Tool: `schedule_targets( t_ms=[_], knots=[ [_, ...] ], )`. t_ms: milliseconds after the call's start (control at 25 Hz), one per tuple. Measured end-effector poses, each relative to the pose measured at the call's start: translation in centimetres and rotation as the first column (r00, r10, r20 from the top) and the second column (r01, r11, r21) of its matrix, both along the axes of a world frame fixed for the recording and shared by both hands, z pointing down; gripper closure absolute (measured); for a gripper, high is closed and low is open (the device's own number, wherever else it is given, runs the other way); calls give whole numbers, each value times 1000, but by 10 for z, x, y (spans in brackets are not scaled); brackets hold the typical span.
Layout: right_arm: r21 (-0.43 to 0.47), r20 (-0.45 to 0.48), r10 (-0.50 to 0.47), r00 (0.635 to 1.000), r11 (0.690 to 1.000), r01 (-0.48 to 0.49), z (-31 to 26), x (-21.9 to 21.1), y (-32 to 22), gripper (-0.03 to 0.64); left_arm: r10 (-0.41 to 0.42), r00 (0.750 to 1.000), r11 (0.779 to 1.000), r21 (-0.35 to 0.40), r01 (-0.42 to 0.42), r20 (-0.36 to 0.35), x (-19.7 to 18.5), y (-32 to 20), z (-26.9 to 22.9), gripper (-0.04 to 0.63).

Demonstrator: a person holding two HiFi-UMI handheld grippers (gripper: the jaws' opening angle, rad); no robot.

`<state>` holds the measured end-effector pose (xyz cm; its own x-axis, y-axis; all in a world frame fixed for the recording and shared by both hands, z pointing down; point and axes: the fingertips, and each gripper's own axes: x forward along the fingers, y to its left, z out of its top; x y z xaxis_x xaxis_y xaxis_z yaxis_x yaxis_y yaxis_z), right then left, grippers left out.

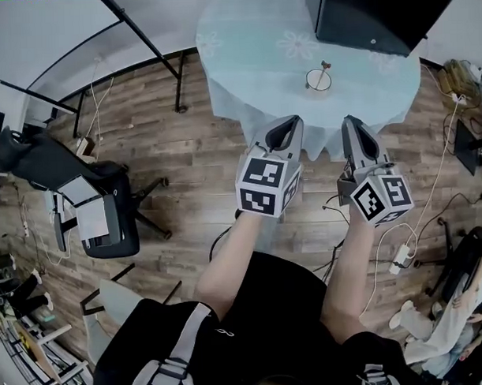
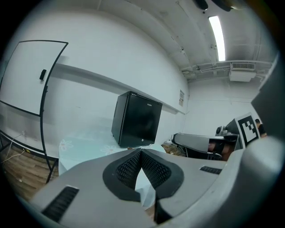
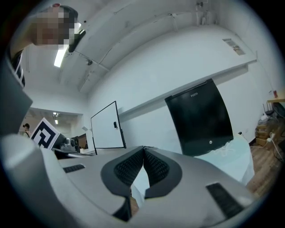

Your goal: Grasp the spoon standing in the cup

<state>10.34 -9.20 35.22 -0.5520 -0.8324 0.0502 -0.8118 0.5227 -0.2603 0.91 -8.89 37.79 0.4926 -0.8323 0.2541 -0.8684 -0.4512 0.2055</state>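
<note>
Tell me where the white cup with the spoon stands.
Head view, upper right: the white cup stands on the round pale-blue table, near the black cabinet.

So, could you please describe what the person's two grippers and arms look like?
The left gripper and right gripper are smooth grey shells that taper towards the tips. Inside, they are lined with black, finely textured pads. Each carries a cube printed with black-and-white square markers. The person wears a black short-sleeved top with pale grey straps over the shoulders.
</note>
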Motion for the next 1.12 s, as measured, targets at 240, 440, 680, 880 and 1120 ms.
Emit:
schedule_targets(
  t_ms=[240,440,680,880,1120],
  knots=[
    [3,-24,26,999,1000,-26,-15,-2,-56,617,23,999,1000,9,-23,-22,-1,-62,-16,591],
    [3,-25,28,999,1000,-28,-21,-12,-99,617,42,999,999,-1,-42,-28,-7,-102,-18,591],
    [8,-31,3,1000,1000,-3,-28,-35,-156,617,38,999,999,6,-38,-31,-24,-157,-25,591],
    [23,-39,4,999,1000,-3,-37,-52,-193,617,43,998,999,24,-42,-43,-38,-193,-35,591],
    [37,-45,15,999,999,-14,-42,-46,-203,617,52,998,998,39,-51,-27,-34,-207,-37,591]
  ],
)
